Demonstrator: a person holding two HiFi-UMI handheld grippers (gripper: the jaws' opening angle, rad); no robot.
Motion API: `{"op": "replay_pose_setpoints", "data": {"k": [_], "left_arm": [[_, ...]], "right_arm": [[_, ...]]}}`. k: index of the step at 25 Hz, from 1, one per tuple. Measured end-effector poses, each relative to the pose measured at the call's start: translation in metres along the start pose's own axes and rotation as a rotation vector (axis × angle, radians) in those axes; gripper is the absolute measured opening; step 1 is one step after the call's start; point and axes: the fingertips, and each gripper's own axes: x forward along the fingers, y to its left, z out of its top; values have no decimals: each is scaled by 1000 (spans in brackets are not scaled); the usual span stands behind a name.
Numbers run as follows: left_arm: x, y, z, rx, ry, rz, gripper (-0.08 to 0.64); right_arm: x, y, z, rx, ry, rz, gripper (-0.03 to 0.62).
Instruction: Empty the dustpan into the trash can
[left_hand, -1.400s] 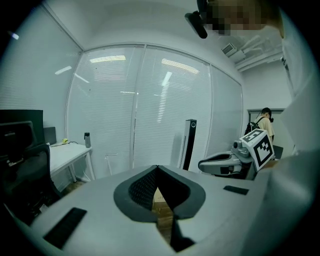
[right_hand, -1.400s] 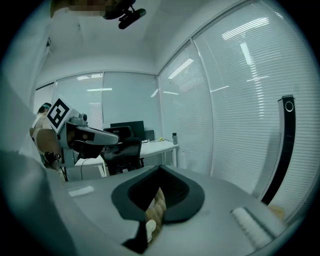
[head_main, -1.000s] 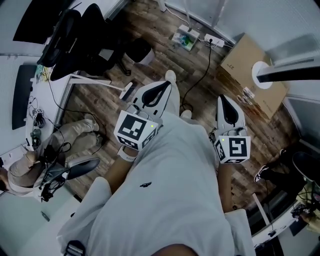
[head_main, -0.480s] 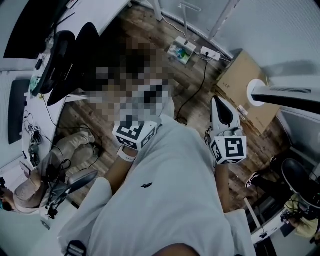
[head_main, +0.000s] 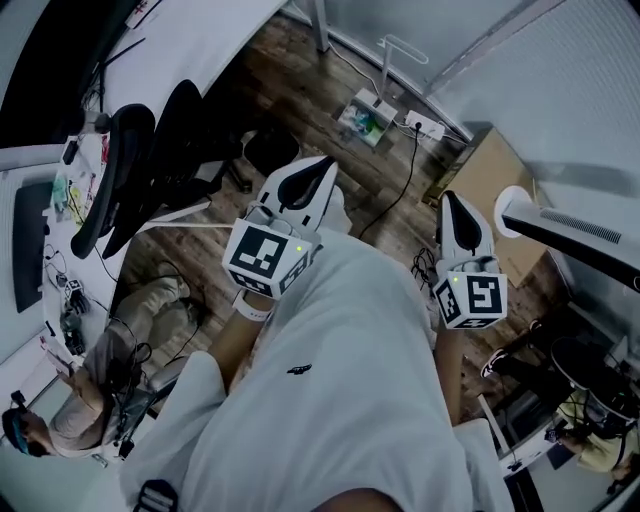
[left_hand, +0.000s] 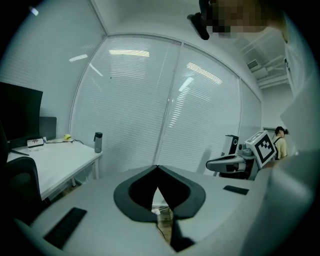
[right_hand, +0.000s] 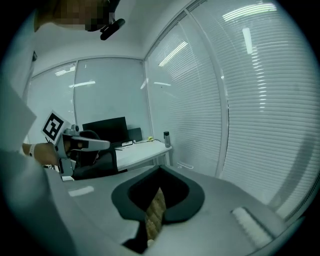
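Though two grippers show over the wood floor, neither holds anything: the left gripper and the right gripper each have their jaws pressed together, with only floor showing through the slit. Each bears one marker cube. Nearby are one black office chair, one cardboard box and one power strip. Two people, one at lower left and one at lower right, are cut off by the frame. No view lets the dustpan or trash can be made out; a dark shape beside the chair is too dim to name.
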Motion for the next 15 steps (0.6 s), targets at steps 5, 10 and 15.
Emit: {"op": "replay_pose_setpoints", "data": {"k": [5,10,15], "left_arm": [[24,29,-3,-15,29,-33,8],[43,37,-2,-46,42,-19,8],[55,47,5,-66,57,24,8]], "right_arm": [[31,2,5,5,37,-24,9],[50,-12,3,3,84,-4,9],[82,-19,12,-17,103,70,9]]}}
